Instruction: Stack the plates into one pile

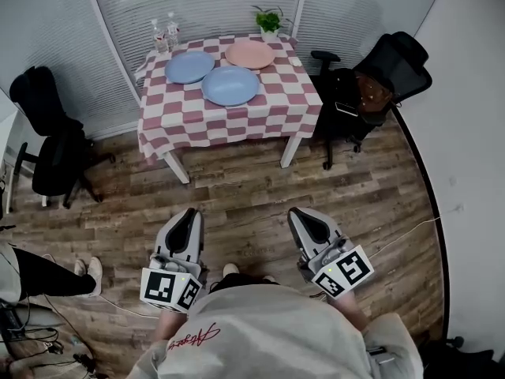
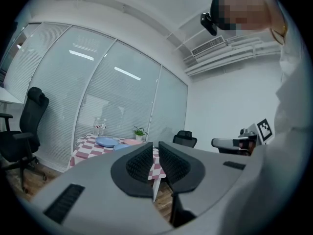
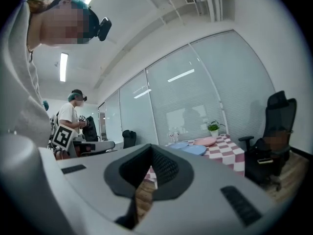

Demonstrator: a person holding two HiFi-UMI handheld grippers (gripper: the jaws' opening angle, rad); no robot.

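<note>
Checked pink-and-white cloth drapes the square table; the round left blue plate, near blue plate and pink plate lie unstacked; the ribbed-padded grey left gripper and right gripper are closed, empty.

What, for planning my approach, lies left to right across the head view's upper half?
Left chair → bottles → far blue plate → pink plate → right chair.

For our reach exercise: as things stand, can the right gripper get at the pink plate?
Probably not yet: the right gripper is well short of the table, with floor between. Nothing blocks the pink plate.
</note>
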